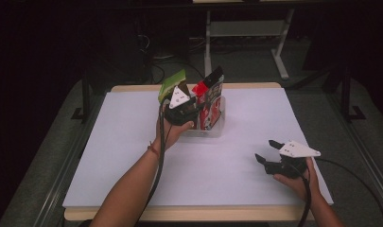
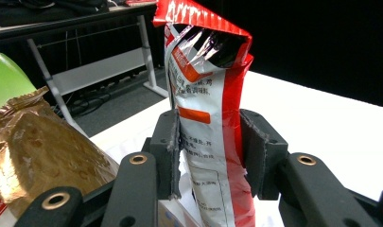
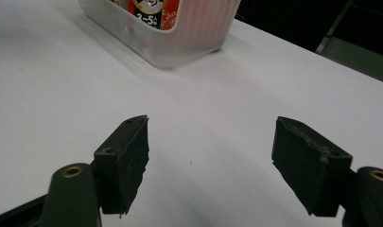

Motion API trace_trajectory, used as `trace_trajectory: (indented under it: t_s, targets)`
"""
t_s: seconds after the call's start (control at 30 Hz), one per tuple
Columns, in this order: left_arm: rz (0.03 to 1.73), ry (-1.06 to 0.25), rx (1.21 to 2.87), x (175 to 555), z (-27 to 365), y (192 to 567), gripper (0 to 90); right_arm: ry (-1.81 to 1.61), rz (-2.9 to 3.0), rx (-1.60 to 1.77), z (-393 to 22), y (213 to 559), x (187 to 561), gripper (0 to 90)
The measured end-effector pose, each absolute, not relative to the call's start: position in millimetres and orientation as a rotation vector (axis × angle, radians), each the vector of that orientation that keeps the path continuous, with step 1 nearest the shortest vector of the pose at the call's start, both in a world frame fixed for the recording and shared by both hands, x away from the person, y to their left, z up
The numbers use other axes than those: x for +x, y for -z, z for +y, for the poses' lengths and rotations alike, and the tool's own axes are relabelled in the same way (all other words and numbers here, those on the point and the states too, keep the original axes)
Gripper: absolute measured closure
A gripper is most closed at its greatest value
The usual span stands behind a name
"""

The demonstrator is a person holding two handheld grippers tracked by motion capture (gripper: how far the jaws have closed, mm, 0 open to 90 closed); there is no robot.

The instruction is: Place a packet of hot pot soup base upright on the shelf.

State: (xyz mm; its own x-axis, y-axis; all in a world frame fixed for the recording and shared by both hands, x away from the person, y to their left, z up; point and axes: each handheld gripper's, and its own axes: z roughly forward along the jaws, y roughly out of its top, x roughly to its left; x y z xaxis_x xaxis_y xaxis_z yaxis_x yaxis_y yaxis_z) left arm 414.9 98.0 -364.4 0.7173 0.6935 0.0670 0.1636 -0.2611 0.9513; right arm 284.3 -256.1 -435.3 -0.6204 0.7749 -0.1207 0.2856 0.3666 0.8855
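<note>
A red and white snack bag (image 2: 205,99) stands upright between the jaws of my left gripper (image 2: 210,156), and both pads press on its sides. In the high view the left gripper (image 1: 193,108) is at the clear plastic bin (image 1: 213,128) at the far middle of the table, with the red and white bag (image 1: 210,92) rising out of the bin. My right gripper (image 1: 267,151) rests low at the near right of the table. Its jaws stand wide apart over bare table, as the right gripper view (image 3: 210,156) shows, with nothing between them.
A gold-brown bag (image 2: 38,146) and a green bag (image 1: 172,84) stand just left of the held one. The bin (image 3: 179,40) lies ahead of the right gripper. The white table top (image 1: 132,156) has a wooden edge; table legs and cables lie on the floor beyond.
</note>
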Motion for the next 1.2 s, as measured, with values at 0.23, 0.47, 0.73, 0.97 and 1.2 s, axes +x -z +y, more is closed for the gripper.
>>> trace_trajectory:
  t_s: [0.23, 0.47, 0.73, 0.97, 1.2]
  targets:
    - [0.663, -0.590, 1.799, 412.6, 100.8, 364.2, 60.8, -1.202, 2.104, 0.917, -255.8, 435.6, 284.3, 27.1]
    - [0.647, -0.603, 1.813, 410.7, 101.3, 363.5, 61.0, -1.196, 2.107, 0.917, -255.2, 435.7, 284.2, 27.1]
    - [0.625, -0.606, 1.825, 408.4, 104.9, 362.8, 60.7, -1.191, 2.112, 0.912, -254.6, 436.1, 284.4, 27.4]
    - [0.614, -0.606, 1.831, 405.4, 107.8, 360.3, 60.0, -1.190, 2.115, 0.911, -254.6, 436.4, 284.3, 27.3]
    - [0.603, -0.614, 1.834, 400.9, 112.4, 358.2, 60.2, -1.190, 2.115, 0.910, -254.2, 436.4, 284.2, 27.3]
